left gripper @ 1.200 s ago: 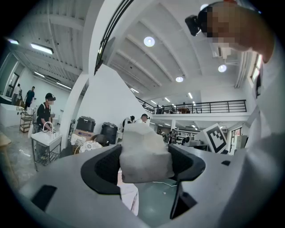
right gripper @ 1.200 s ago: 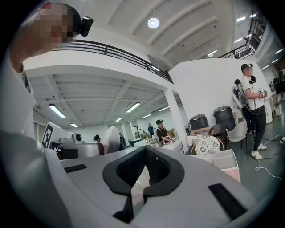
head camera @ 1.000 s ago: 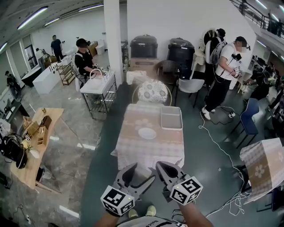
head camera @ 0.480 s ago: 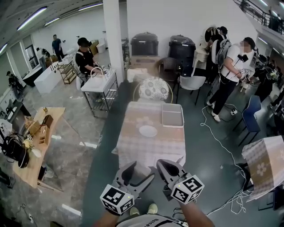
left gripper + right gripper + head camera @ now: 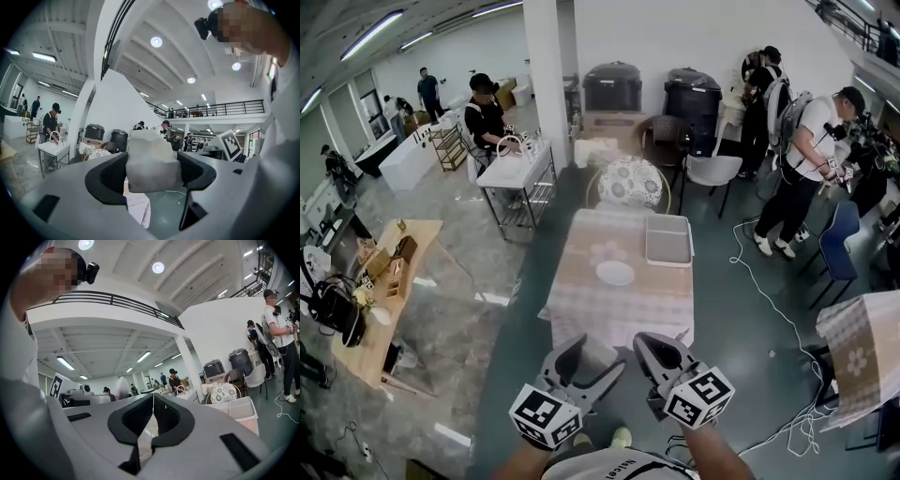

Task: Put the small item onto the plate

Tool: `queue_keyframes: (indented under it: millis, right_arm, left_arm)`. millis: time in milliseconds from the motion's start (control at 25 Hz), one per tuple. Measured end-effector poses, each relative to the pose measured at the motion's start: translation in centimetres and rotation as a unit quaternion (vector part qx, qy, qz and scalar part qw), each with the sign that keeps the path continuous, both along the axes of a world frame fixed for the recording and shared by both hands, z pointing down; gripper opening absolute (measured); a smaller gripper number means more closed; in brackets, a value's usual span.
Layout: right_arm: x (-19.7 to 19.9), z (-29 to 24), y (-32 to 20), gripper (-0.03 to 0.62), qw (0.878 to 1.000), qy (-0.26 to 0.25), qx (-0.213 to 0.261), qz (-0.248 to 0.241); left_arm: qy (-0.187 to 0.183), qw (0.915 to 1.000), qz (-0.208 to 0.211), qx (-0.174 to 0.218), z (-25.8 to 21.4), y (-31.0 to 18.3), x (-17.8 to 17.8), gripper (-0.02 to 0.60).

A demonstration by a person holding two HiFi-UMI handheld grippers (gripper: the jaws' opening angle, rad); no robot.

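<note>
Carrying stage of the task; placement not yet made.

Item 1, left tool (image 5: 600, 354): clenched on the small item (image 5: 152, 161), a pale, lumpy, off-white piece wedged squarely between the two dark pads. It filled the gap and stood proud of the jaws at the top. The hold looked firm, with both pads touching its sides.

Item 2, right tool (image 5: 153, 413): jaws pressed together with nothing between them. It was held just right of the left tool, low and near the person's body, and took no part in the carry.

Item 3, plate (image 5: 615, 273): white, round and bare. It lay on the tabletop (image 5: 619, 309), a checked cloth surface, towards its far half and slightly right of centre.

Item 4, tray (image 5: 667, 246): grey, rectangular, at the far right corner of the tabletop, just beside the plate and apart from it. Its contents could not be made out.

Item 5, patterned round seat (image 5: 630, 183): beyond the far end of the tabletop.

Status: the grasp was complete, and the small item was off any surface, in the left tool. Both tools were well short of the tabletop's near edge. Judged outstanding were the approach to the tabletop, the reach over the plate, the lowering and the release.
</note>
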State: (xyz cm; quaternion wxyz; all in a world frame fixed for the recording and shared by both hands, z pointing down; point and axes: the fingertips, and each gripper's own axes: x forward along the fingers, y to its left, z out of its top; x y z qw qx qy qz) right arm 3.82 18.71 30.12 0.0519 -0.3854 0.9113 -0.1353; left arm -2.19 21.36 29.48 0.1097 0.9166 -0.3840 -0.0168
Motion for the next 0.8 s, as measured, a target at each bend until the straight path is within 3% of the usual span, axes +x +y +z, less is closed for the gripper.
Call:
queue_keyframes:
  millis: [320, 800]
  right_arm:
    - [1.8, 0.2, -0.9, 0.015, 1.000, -0.005, 0.006, 0.001]
    - [2.8, 1.0, -5.2, 0.015, 1.000, -0.002, 0.001, 0.019]
  left_arm:
    - [-0.003, 0.9999, -0.014, -0.003, 0.3, -1.2, 0.9, 0.331]
    - [-0.008, 1.0000, -0.003, -0.004, 1.1, -5.9, 2.0, 0.331]
